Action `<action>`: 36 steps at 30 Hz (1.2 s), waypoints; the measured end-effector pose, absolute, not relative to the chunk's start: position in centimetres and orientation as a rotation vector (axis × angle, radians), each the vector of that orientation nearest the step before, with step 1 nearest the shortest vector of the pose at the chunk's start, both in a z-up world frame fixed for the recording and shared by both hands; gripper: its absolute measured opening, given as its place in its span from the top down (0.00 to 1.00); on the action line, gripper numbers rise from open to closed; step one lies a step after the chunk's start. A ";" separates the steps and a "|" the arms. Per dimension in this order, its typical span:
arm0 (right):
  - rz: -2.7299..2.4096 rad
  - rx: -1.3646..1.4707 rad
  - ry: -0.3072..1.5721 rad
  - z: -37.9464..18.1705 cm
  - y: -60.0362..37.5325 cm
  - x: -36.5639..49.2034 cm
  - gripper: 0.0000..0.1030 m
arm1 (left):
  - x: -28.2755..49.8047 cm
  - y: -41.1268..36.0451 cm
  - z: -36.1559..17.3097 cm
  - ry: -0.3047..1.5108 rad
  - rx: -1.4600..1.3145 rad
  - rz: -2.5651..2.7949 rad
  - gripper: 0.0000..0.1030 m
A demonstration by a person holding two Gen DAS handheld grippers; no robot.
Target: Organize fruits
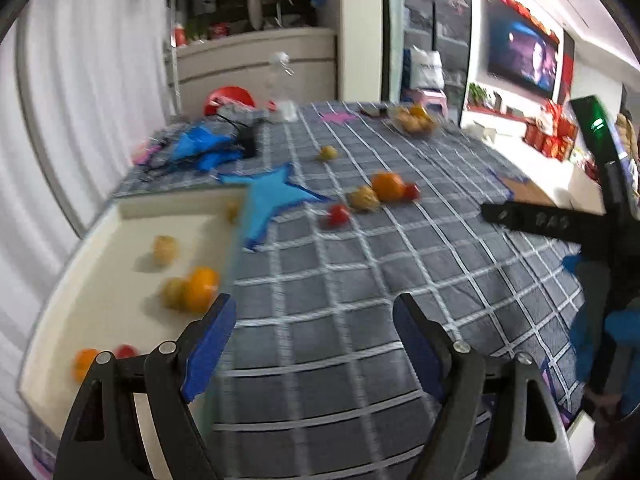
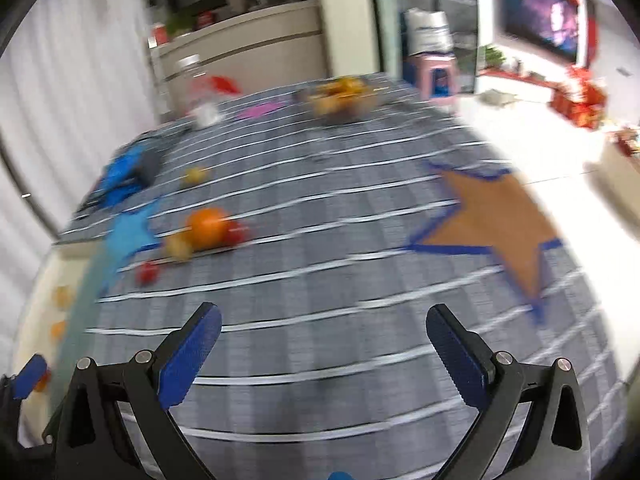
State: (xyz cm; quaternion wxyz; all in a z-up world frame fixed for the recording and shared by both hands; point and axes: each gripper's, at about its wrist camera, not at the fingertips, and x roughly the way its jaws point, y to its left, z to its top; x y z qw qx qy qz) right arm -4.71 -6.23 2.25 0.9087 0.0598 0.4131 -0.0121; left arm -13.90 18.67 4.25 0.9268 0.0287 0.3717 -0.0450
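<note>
A large orange (image 1: 387,186) lies near the middle of the left wrist frame on the worktop (image 1: 360,280), touching a yellowish fruit (image 1: 364,198) on its left and a small red fruit (image 1: 412,191) on its right. Another red fruit (image 1: 339,214) sits just below and left of them, and a lone yellow fruit (image 1: 328,152) lies farther up. At the left of the frame a cream tray (image 1: 132,208) holds more fruit: an orange (image 1: 202,288) touching a yellowish one (image 1: 174,292), a pale fruit (image 1: 165,249) above them, and an orange fruit (image 1: 85,362) beside what may be a red one (image 1: 126,351), blurred near the lower edge.

The worktop is covered in a grey cloth with white grid lines. A light blue star patch (image 1: 272,196) lies beside the tray, a brown star patch (image 2: 492,220) shows at the right of the right wrist frame, and a bowl of fruit (image 1: 414,120) stands at the far edge. Beyond are a white curtain (image 1: 80,60), a cabinet (image 1: 256,56) and a wall television (image 1: 522,56).

The left gripper (image 1: 314,328) hangs over the cloth at the tray's edge, its fingers (image 1: 210,344) spread wide and holding nothing. The right gripper (image 2: 324,340) is also above bare cloth, fingers (image 2: 460,356) wide apart and empty.
</note>
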 end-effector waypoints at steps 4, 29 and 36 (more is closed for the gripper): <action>0.013 0.222 0.877 0.3 -9.5 -4.7 0.00 | -12.4 16.9 1.7 0.824 0.054 -0.096 0.19; 0.093 0.375 0.811 -0.3 -12.1 -5.7 0.00 | -11.6 16.8 -0.1 0.876 0.030 -0.075 0.16; 0.092 0.375 0.812 -0.3 -12.1 -5.7 0.00 | -11.7 16.9 -0.2 0.877 0.030 -0.073 0.14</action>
